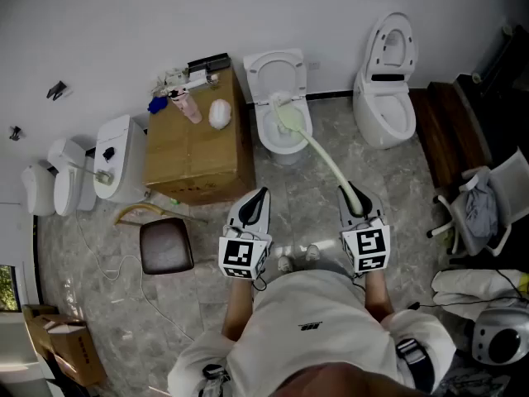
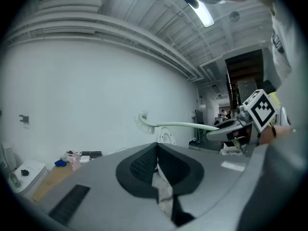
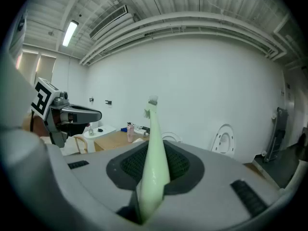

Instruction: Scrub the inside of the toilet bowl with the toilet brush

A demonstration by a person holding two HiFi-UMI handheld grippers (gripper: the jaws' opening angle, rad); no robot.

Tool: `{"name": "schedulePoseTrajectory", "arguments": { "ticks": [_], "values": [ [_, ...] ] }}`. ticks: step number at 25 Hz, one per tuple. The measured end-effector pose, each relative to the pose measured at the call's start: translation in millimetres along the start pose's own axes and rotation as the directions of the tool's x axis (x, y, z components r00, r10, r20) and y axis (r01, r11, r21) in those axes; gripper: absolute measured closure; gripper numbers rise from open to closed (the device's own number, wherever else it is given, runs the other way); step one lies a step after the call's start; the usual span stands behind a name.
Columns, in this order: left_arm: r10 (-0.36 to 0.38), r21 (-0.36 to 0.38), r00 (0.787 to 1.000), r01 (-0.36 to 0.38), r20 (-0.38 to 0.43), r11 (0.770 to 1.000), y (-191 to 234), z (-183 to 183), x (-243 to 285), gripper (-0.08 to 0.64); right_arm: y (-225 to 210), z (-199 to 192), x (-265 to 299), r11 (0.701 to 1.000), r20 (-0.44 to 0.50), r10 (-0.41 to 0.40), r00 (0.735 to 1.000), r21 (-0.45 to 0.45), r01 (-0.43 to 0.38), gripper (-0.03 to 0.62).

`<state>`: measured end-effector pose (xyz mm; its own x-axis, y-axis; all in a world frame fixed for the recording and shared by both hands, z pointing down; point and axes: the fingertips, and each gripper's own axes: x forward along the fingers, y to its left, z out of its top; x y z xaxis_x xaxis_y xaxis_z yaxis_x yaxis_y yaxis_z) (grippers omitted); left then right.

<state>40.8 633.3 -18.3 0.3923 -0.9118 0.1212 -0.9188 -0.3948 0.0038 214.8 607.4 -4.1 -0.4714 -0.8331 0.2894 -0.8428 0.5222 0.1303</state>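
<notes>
Pale-green plastic toilet brush [image 1: 319, 152], its curved handle clamped in the right hand-held gripper [image 1: 348, 191], hung over the white ceramic toilet bowl [image 1: 264, 127]; the left hand-held gripper [image 1: 262, 193] was closed, empty.

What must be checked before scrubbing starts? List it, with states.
1. Right gripper shut on the pale green plastic toilet brush: ok.
2. Bristle head over the open white ceramic toilet bowl in the head view: ok.
3. Bristles touching the bowl's inside: cannot tell.
4. Left gripper shut, empty, apart from the brush: ok.
5. Water in the bowl: cannot tell.
</notes>
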Motion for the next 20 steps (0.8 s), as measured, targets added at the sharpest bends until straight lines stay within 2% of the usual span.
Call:
{"name": "schedulePoseTrajectory", "arguments": {
  "ticks": [11,20],
  "values": [
    [0.056,-0.016,0.998,-0.057,-0.031,0.998,-18.1,-4.4,40.8,0.551,-39.9,-0.6,25.4,0.997,0.014,0.073,0.997,0.010,-0.073,0.528],
    [0.067,0.017,0.998,-0.067,-0.019,0.998,-11.6,4.9,79.8,0.551,-65.3,-0.2,57.1,0.997,0.011,0.081,0.997,0.017,-0.081,0.528]
  ]
}}
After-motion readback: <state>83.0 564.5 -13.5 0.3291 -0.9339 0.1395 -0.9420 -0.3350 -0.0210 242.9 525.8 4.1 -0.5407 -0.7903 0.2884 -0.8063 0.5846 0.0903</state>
